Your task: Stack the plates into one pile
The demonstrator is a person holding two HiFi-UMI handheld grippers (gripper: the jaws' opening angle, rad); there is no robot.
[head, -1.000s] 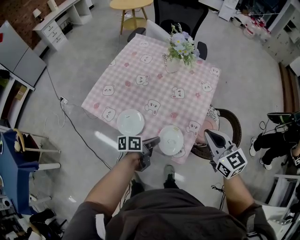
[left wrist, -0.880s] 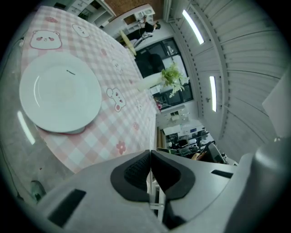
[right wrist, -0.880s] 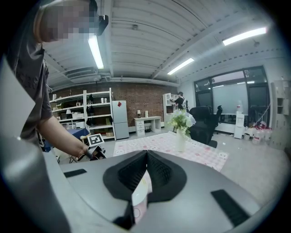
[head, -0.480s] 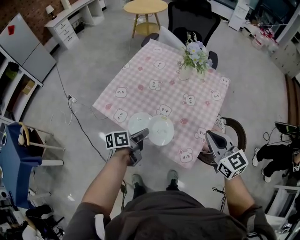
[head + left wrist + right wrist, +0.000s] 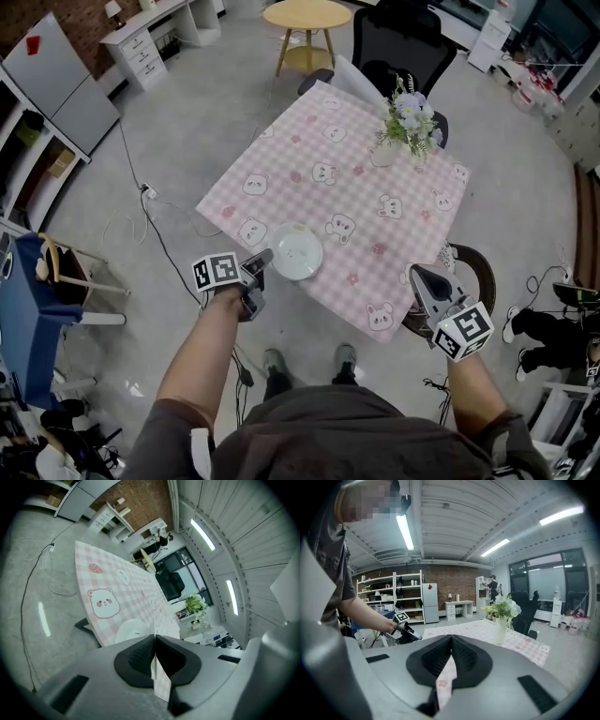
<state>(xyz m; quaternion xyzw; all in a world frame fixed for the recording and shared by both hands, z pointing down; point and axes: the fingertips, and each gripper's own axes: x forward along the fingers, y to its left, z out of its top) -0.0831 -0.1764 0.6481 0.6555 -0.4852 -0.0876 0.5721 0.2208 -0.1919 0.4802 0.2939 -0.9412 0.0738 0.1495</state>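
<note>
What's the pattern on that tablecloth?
The tablecloth has pink and white checks with little bear faces and strawberries. The head view shows it best.

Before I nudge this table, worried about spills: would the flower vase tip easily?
Probably: the vase looks narrow beneath a taller, wider bouquet, so likely top-heavy. It looks rigid and smooth, maybe ceramic, so possibly fragile.

Tally by the pink table (image 5: 356,187)
On it: one white plate (image 5: 298,251), one flower vase (image 5: 410,131). Near edge: left gripper (image 5: 263,257), right gripper (image 5: 418,274), two. Beyond: one office chair (image 5: 403,37).
</note>
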